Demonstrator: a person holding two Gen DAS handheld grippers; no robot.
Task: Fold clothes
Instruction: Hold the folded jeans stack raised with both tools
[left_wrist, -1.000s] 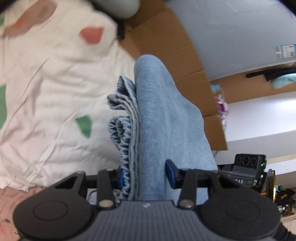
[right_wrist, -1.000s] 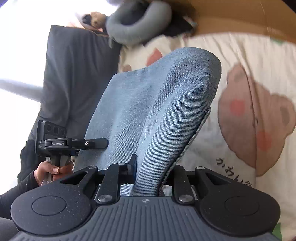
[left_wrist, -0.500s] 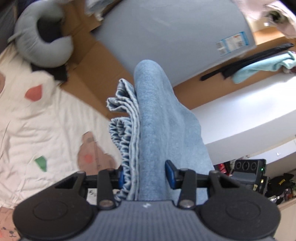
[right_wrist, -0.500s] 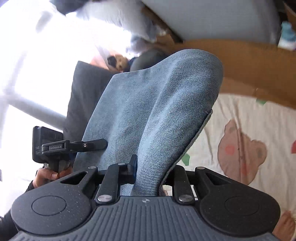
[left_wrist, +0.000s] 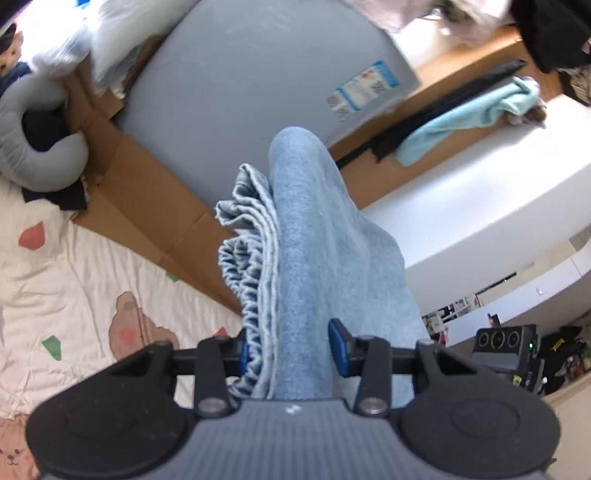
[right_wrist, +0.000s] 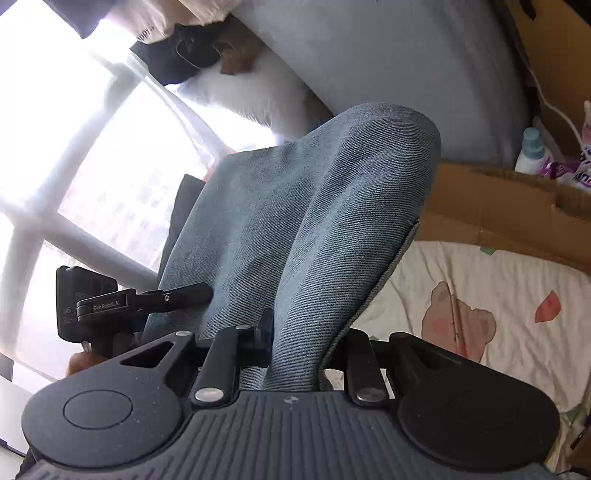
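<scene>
A light blue denim garment (left_wrist: 314, 258) hangs in the air between both grippers, above the bed. My left gripper (left_wrist: 291, 350) is shut on its gathered elastic edge, with bunched folds bulging out to the left of the blue pads. In the right wrist view the same denim garment (right_wrist: 332, 229) drapes over my right gripper (right_wrist: 295, 343), which is shut on a thick fold of it. The left gripper's body (right_wrist: 110, 302) shows at the left of that view, with a hand below it. The fingertips of both grippers are buried in cloth.
A white bedsheet (left_wrist: 74, 288) printed with bears lies below. Flattened cardboard (left_wrist: 147, 199) runs along the bed's far edge, with a grey upright panel (left_wrist: 240, 92) behind and a grey neck pillow (left_wrist: 33, 147) at left. A bright window (right_wrist: 74, 147) lies to the right gripper's left.
Both grippers have tilted and risen with the denim garment; the bedsheet has dropped lower in both views, and the wall, shelf and window have come into view.
</scene>
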